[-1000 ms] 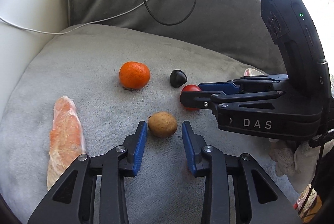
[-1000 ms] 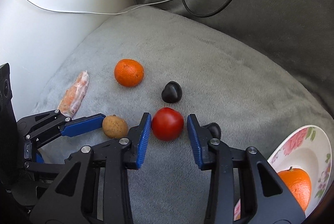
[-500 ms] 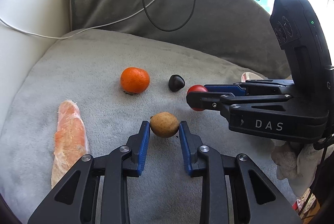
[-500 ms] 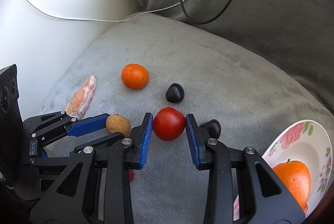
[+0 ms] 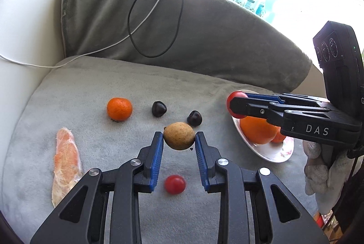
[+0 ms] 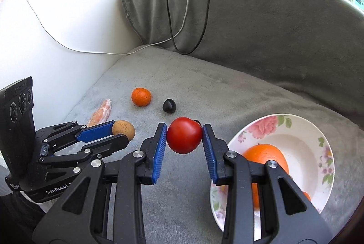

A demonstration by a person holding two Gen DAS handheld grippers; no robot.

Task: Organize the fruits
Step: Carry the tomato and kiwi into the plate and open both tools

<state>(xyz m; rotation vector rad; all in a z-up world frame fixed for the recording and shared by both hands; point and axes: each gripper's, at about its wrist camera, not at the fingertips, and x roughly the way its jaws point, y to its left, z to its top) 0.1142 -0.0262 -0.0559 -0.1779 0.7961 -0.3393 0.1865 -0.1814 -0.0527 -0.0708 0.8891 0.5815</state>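
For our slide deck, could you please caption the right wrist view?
Right gripper holds a red tomato beside a floral plate with an orange.

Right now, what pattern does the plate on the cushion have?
White plate with pink flowers and green leaves around the rim; clearest in the right wrist view.

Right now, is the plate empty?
No, the flowered plate already holds a large orange, while the right gripper holds a red tomato beside its rim.
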